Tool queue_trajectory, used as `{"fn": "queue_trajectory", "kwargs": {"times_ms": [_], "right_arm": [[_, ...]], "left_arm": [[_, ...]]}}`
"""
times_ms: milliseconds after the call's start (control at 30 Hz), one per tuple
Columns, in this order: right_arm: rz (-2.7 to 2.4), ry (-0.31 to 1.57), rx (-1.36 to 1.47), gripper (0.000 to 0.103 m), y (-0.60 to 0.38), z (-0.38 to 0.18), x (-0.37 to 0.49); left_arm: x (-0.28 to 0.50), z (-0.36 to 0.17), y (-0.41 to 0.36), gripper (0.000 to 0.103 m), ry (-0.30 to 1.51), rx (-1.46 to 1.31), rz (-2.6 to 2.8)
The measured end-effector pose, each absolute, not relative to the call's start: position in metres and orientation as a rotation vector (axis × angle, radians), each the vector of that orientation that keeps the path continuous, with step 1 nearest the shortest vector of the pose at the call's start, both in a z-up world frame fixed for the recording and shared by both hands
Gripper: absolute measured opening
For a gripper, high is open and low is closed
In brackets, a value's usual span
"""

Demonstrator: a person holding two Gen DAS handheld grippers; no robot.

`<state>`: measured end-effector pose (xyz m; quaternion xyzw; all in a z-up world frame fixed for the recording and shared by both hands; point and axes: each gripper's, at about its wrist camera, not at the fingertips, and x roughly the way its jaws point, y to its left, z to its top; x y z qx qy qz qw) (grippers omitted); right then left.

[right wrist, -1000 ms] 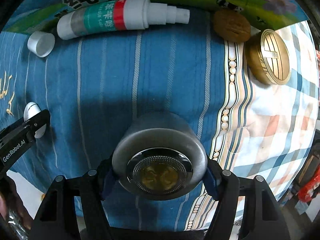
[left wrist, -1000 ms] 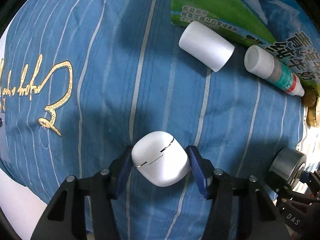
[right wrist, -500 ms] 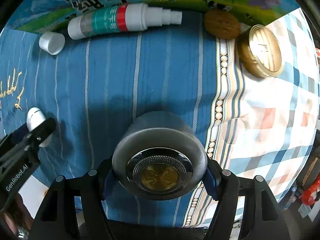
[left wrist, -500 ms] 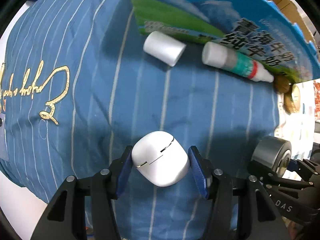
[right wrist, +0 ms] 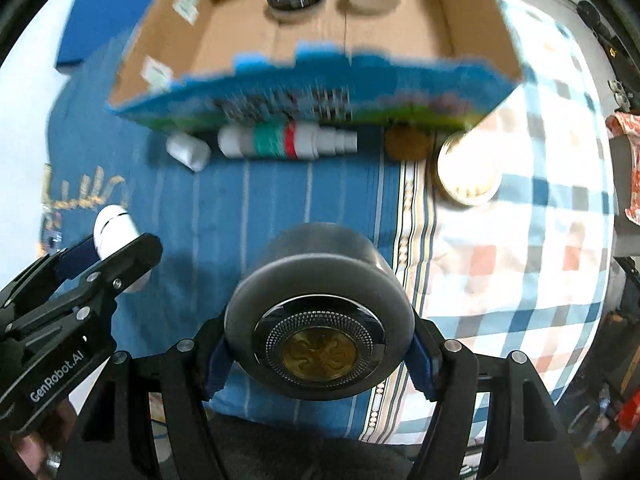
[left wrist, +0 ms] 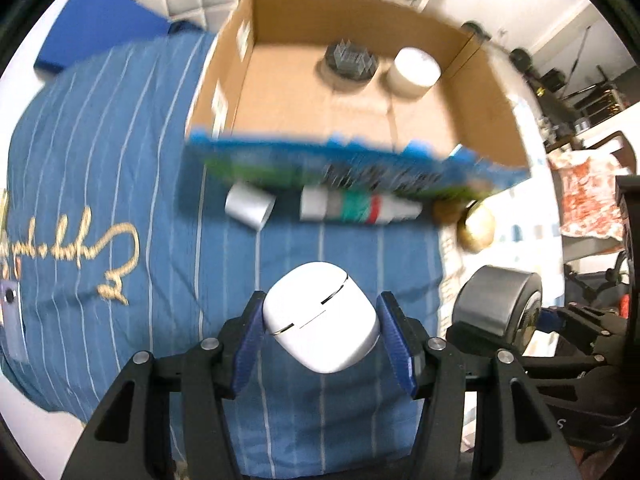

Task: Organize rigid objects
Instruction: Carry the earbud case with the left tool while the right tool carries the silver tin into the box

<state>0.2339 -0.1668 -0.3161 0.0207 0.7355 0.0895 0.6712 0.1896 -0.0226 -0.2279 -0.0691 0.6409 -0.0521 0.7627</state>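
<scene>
White earbud case point(left wrist: 322, 316) sits clamped in the left gripper point(left wrist: 320, 330), held above the blue striped cloth point(left wrist: 132, 184). The right gripper point(right wrist: 318, 346) squeezes a grey tin point(right wrist: 320, 316). Beyond lie a cap point(left wrist: 250, 204) and spray bottle point(left wrist: 352, 209) against the cardboard box point(left wrist: 484, 120), which holds two jars.

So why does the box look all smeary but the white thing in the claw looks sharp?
Left wrist view: the cardboard box's printed front wall is streaked by motion blur, while the white earbud case in the left claw moves with the camera, so stays crisp. Right wrist view: same smear on the box; the round grey shaver is sharp.
</scene>
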Motion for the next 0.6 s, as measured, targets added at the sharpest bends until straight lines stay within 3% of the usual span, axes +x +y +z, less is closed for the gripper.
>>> {"fn": "queue_trajectory", "kwargs": {"times_ms": [300, 467, 600], "right_arm": [[0.231, 1.530, 0.086, 0.073, -0.182, -0.238, 0.289], [0.194, 1.503, 0.062, 0.073, -0.184, -0.233, 0.335], [0.157, 1.517, 0.053, 0.073, -0.181, -0.248, 0.375]], "left_arm": [[0.263, -0.177, -0.031, 0.053, 1.256, -0.155, -0.178], [0.309, -0.169, -0.028, 0.053, 1.228, -0.131, -0.173], [0.354, -0.191, -0.026, 0.053, 1.275, -0.111, -0.162]]}}
